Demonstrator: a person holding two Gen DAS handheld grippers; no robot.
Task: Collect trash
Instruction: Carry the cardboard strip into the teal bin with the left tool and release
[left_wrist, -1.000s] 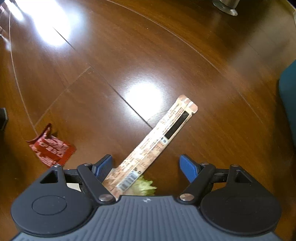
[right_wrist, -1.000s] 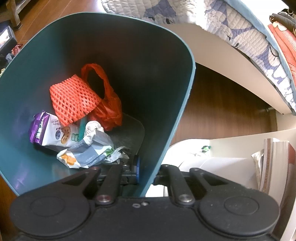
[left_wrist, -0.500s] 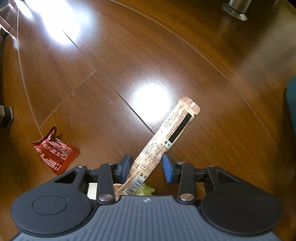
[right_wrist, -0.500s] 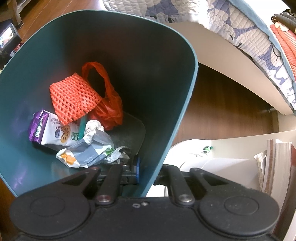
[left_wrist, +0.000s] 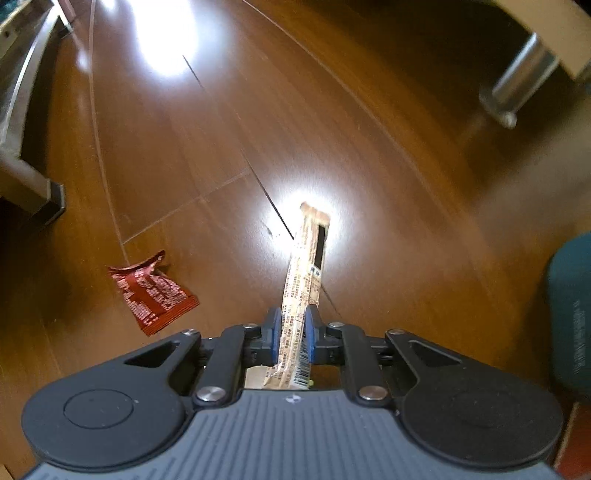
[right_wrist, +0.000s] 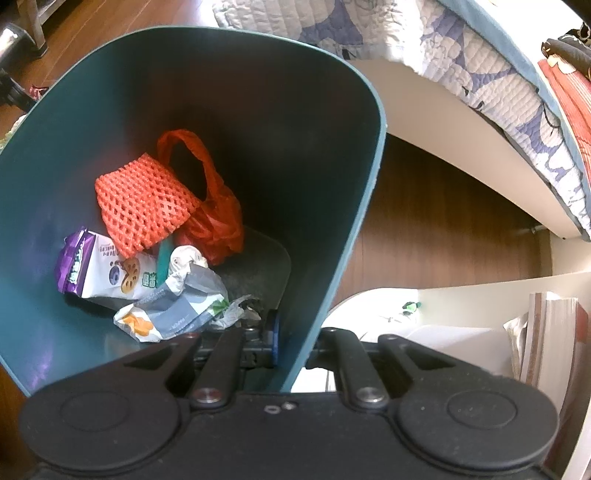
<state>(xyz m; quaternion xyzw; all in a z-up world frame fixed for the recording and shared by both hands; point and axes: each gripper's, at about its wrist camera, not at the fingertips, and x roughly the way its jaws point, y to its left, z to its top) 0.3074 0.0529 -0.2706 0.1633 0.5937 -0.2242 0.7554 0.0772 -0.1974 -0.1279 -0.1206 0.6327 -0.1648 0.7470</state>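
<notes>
In the left wrist view a long tan snack wrapper (left_wrist: 306, 266) stands between the blue pads of my left gripper (left_wrist: 291, 325). The jaws are closing and the pads press on its lower end, with the rest hanging above the wooden floor. A crumpled red wrapper (left_wrist: 151, 295) lies on the floor to the left. My right gripper (right_wrist: 295, 343) is shut on the near wall of the teal bin (right_wrist: 258, 110), one pad inside it. In the bin lie an orange net (right_wrist: 144, 206), a red plastic bag (right_wrist: 214, 218) and two snack packets (right_wrist: 99, 269).
The teal bin's edge (left_wrist: 570, 310) shows at the right of the left wrist view. A metal furniture leg (left_wrist: 517, 92) stands at the far right, a wooden frame leg (left_wrist: 33, 184) at the left. Behind the bin are a quilted bed (right_wrist: 443, 55) and stacked books (right_wrist: 546, 332).
The left jaws went from wide to pinched on the long wrapper, and the gripper rose with it, so the floor looks farther off. The right gripper and bin kept still.
</notes>
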